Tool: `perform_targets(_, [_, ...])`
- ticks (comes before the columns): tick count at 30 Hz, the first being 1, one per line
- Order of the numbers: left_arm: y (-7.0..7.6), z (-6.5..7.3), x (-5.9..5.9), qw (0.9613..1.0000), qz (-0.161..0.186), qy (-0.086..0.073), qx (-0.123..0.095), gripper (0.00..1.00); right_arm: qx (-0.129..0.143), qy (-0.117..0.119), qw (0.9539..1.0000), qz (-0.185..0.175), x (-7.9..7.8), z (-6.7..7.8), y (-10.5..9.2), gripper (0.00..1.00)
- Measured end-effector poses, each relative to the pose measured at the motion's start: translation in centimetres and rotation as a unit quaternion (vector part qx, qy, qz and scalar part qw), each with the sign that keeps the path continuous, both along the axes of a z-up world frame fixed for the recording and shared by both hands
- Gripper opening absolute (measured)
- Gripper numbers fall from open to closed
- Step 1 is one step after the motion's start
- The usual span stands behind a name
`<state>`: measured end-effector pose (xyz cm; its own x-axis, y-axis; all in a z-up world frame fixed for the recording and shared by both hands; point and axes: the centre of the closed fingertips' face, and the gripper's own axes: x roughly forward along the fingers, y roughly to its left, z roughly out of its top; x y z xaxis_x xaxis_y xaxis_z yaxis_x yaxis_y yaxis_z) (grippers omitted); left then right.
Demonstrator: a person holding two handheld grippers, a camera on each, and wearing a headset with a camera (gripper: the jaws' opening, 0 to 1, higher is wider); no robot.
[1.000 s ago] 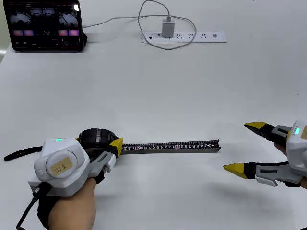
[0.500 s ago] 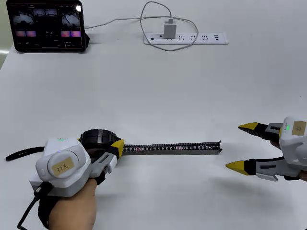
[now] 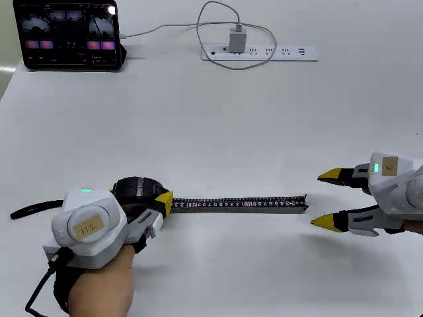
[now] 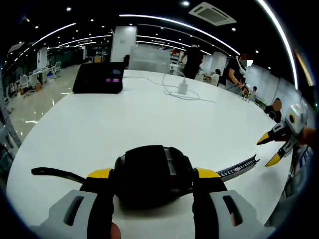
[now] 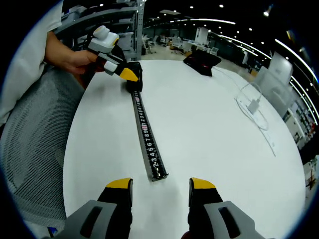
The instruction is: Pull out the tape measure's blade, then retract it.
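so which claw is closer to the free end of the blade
Right. The right claw is open just beyond the blade's free end, not touching it; the left claw is at the other end, shut on the tape measure case.

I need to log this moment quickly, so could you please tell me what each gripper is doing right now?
Left gripper: shut on the tape measure case.
Right gripper: open, empty, just short of the blade end.

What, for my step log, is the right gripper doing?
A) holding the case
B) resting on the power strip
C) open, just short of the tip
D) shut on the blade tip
C: the right gripper is open; the blade tip lies free just ahead of its fingers.
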<state>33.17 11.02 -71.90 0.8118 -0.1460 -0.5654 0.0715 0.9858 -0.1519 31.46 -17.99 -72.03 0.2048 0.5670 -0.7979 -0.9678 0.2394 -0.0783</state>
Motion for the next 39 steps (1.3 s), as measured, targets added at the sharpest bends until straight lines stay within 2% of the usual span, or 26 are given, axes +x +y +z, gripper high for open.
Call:
perform_targets(14, [0.0,-0.1,0.0,1.0,-0.001,0.002,-0.002,0.6,-0.018,0.033,0.9984,0.043,0.1,-1.6,0.9,0.28])
perform_targets(16, [0.0,-0.1,0.0,1.0,-0.001,0.002,-0.002,0.6,-0.024,0.031,0.9982,0.046,0.3,-1.8,0.9,0.26])
perform_targets(18, [0.0,-0.1,0.0,1.0,-0.001,0.003,-0.002,0.6,-0.027,0.04,0.9976,0.049,0.2,-2.0,0.9,0.24])
perform_targets(29, [0.0,-0.2,0.0,1.0,-0.002,0.004,-0.004,0.6,-0.049,0.048,0.9948,0.075,0.2,-2.6,1.2,0.16])
perform_targets(39, [0.0,-0.3,0.0,1.0,-0.001,0.006,-0.005,0.6,-0.062,0.059,0.9925,0.088,0.0,-3.1,1.2,0.13])
